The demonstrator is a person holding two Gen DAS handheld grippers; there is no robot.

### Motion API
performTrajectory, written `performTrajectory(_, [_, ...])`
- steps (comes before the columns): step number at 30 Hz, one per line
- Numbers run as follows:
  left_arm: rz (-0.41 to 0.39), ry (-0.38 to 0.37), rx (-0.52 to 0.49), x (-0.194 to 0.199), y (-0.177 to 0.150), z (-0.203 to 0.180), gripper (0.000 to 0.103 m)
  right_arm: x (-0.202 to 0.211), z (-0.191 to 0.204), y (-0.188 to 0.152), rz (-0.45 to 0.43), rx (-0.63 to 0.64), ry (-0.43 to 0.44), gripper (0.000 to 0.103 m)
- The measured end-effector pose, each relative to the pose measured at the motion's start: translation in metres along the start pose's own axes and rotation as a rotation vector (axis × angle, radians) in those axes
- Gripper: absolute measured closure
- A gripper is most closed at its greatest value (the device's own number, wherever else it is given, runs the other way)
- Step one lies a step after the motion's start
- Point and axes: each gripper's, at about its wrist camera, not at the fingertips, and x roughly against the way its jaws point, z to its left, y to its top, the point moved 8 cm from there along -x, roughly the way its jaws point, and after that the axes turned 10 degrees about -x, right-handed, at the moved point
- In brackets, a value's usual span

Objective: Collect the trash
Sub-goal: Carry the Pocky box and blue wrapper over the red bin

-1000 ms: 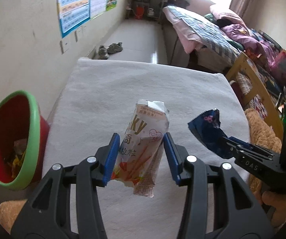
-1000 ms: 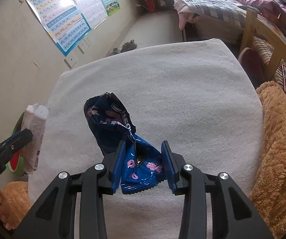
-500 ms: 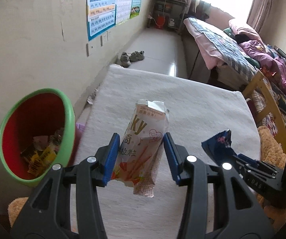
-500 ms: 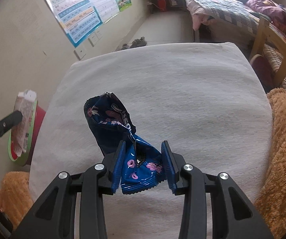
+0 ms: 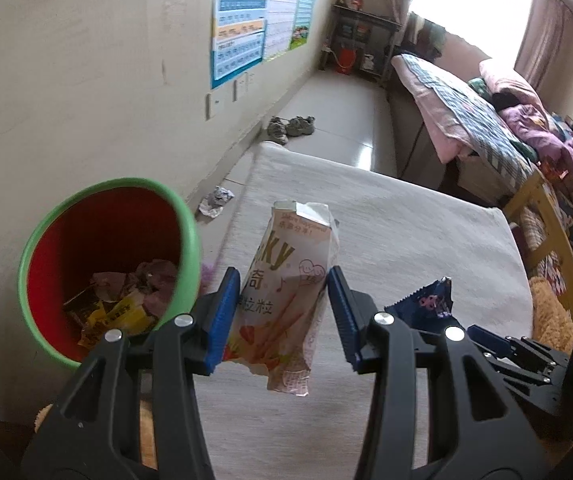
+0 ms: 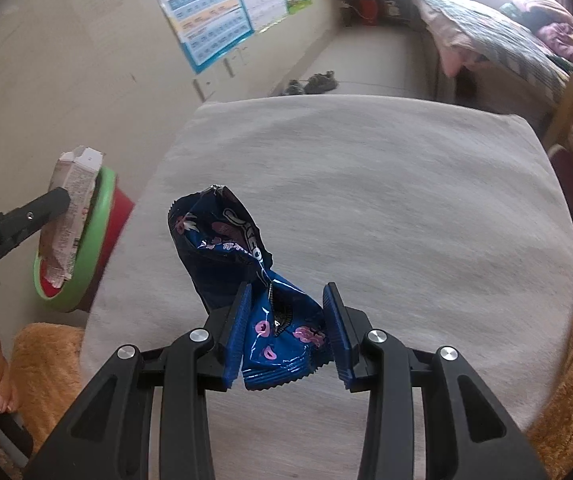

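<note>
My left gripper (image 5: 282, 316) is shut on a white and pink snack box (image 5: 290, 280) and holds it upright in the air just right of a red bin with a green rim (image 5: 102, 264). The bin holds several crumpled wrappers. In the right wrist view the box (image 6: 72, 208) hangs in front of the bin (image 6: 98, 236). My right gripper (image 6: 286, 332) is shut on a crumpled blue snack wrapper (image 6: 242, 276) above the grey-white cloth-covered table (image 6: 406, 200). The wrapper also shows in the left wrist view (image 5: 426, 300).
A crumpled silver wrapper (image 5: 216, 200) lies on the floor beyond the bin by the wall. Orange plush (image 6: 566, 320) borders the table at right and near left. A bed (image 5: 486, 120), a wooden chair (image 5: 546, 220) and shoes (image 5: 290, 128) lie beyond.
My left gripper has carried the snack box leftwards, so the bin now sits closer and larger beside it. My right gripper, still shut on the blue wrapper, has followed to the left.
</note>
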Motion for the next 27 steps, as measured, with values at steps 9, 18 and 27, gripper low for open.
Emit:
performTrajectory(9, [-0.007,0.044,0.096,0.008,-0.009,0.052,0.059,-0.003,0.048,0.009,-0.002,0.066,0.04,0.067])
performTrajectory(18, [0.006,0.087,0.175,0.01,-0.021,0.092,0.059,-0.009,0.101,0.013,0.0,0.175,0.062,0.067])
performTrajectory(27, [0.029,0.151,0.223,0.01,-0.031,0.139,0.059,-0.021,0.161,0.013,-0.01,0.312,0.088,0.067])
